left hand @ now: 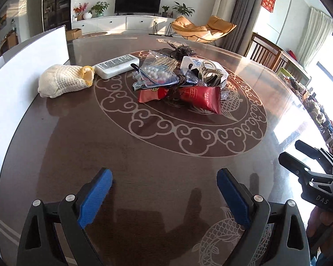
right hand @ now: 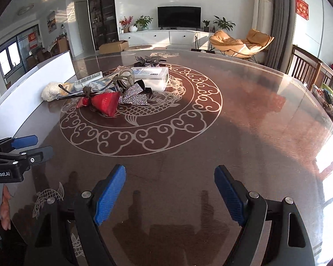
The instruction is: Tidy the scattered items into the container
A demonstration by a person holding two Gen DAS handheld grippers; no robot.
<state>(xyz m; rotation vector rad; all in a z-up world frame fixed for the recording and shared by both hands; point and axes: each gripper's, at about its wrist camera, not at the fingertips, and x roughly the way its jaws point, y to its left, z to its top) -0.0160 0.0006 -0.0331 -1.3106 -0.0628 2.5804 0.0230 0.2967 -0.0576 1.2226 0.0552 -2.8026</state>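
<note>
A heap of small items lies at the middle of the round patterned table [left hand: 144,155]: red packets [left hand: 202,98], a bag of cotton swabs [left hand: 157,73], a metal clip [left hand: 207,72] and a rhinestone bow [right hand: 133,96]. A white plastic box [right hand: 153,77] stands at the heap's far side. A flat white labelled pack [left hand: 117,65] and a cream knitted cloth [left hand: 62,79] lie to the left. My left gripper [left hand: 164,175] is open and empty over bare table, well short of the heap. My right gripper [right hand: 169,173] is also open and empty, to the right of the left one.
A white board [left hand: 22,66] stands along the table's left edge. Wooden chairs [left hand: 266,51] stand at the far right rim, with clutter on a ledge beyond. A hand [right hand: 4,208] holds the left gripper's handle. Each gripper shows at the other view's edge.
</note>
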